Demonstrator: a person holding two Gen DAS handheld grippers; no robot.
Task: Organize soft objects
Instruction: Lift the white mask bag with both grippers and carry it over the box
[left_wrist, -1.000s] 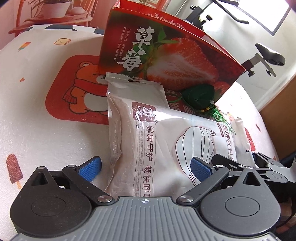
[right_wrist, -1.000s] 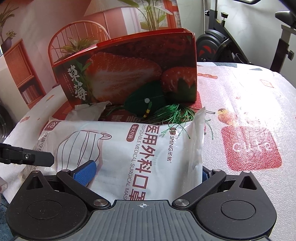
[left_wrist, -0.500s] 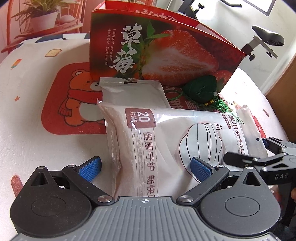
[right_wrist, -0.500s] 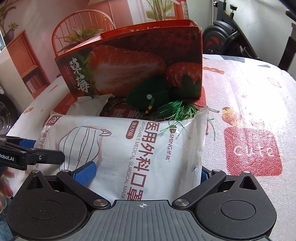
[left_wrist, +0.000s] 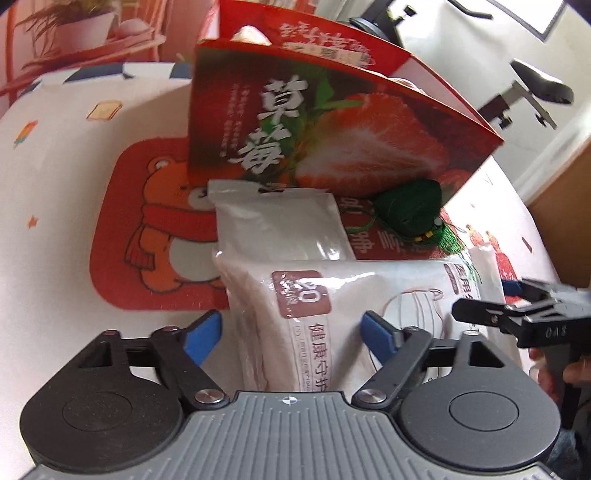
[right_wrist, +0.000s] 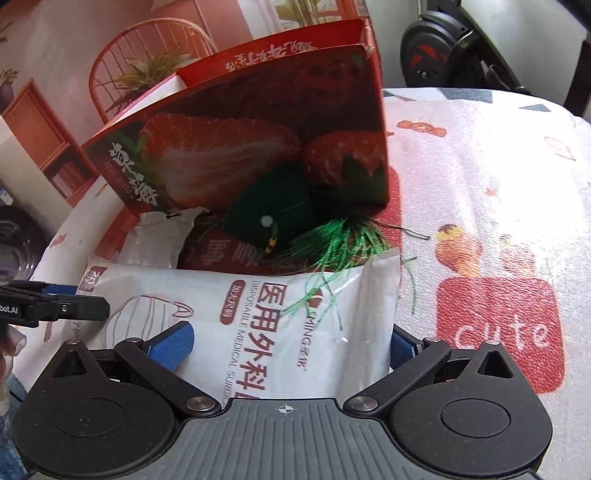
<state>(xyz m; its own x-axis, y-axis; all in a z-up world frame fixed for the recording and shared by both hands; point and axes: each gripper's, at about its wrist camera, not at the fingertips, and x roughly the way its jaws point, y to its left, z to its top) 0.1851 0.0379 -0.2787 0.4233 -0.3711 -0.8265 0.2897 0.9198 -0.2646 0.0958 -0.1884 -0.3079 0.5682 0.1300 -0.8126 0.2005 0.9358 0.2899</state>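
Mask pack (left_wrist: 332, 325) flat on the printed table cover (left_wrist: 74, 166), near end between the left gripper (left_wrist: 291, 334) pads — jaws closing, not yet pressing, likely to pinch that corner. Behind, a smaller white pouch (left_wrist: 280, 221) and a green tassel sachet (left_wrist: 410, 210) against the strawberry box (left_wrist: 332, 122), probably the bin.

From the right wrist: same pack (right_wrist: 280, 332) spanning the right gripper (right_wrist: 291, 343) — pads at both edges, wide apart; contact unclear. Presumably a two-handed lift, since a limp bag sags.

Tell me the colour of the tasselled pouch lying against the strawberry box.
Dark green pouch with a brighter green tassel; clearest from the right wrist.
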